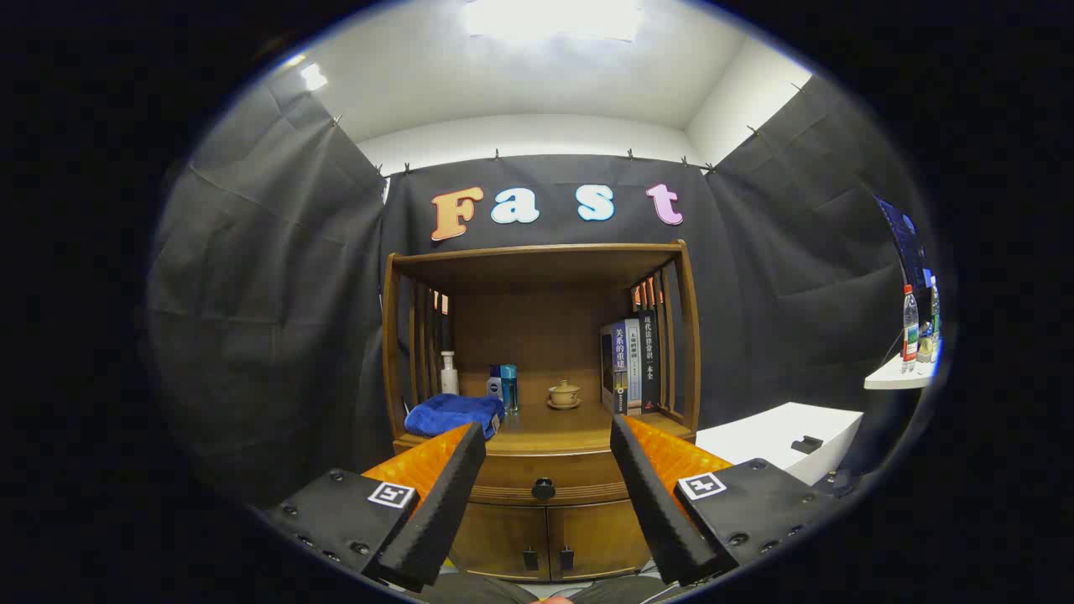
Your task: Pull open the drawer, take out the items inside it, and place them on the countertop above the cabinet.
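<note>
In the gripper view, the gripper (pixel 547 436) hangs in front of a wooden cabinet (pixel 544 403) with its jaws released, spread wide and holding nothing; the two fingers (pixel 440 495) reach forward on either side of the cabinet's middle, well short of it. The drawer (pixel 545 474) sits shut under the countertop, a broad, shallow front whose long axis runs side to side, facing straight back at the gripper. Its dark round knob (pixel 544 487) lies at the middle of that front, between the two fingers and beyond their tips. What lies inside the drawer cannot be seen. Under the drawer two small doors (pixel 550 537) stand closed, each with a little dark handle near the centre seam. The countertop (pixel 558 424) above the drawer carries a folded blue towel (pixel 453 414) at its front left corner, just past the left fingertip. Behind the towel, toward the back left, a white pump bottle (pixel 450 374) stands upright, and a blue box (pixel 504 387) stands near it toward the middle. A small lidded teacup (pixel 564 393) on a saucer rests near the centre back. A row of books (pixel 629 362) stands upright against the slatted right side. To the right of the cabinet a white box (pixel 780 436) sits low, and farther right a white shelf (pixel 898 375) holds a water bottle (pixel 910 327).
</note>
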`<state>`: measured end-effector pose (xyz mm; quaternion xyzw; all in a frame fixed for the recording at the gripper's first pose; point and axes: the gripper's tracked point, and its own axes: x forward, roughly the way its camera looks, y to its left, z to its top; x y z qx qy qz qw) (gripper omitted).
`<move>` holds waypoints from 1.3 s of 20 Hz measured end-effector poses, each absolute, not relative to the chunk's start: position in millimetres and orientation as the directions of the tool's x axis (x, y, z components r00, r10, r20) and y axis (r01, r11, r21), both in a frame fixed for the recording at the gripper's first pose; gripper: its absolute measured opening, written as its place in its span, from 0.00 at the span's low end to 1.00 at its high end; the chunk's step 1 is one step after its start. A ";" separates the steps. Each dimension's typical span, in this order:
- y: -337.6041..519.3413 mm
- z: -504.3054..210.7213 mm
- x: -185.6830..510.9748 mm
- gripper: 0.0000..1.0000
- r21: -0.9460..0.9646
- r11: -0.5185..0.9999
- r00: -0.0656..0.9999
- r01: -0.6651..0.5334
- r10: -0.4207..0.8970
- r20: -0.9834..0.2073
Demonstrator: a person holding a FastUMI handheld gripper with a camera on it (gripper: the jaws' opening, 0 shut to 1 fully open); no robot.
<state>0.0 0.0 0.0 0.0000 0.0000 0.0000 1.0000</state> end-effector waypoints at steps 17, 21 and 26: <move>1.8 -1.0 -2.4 0.98 0.004 1.000 1.000 0.003 -0.003 0.006; 3.4 -3.3 -1.6 0.98 0.004 1.000 1.000 0.003 -0.003 -0.004; 11.1 -10.7 2.4 0.98 0.000 1.000 1.000 -0.017 0.017 -0.021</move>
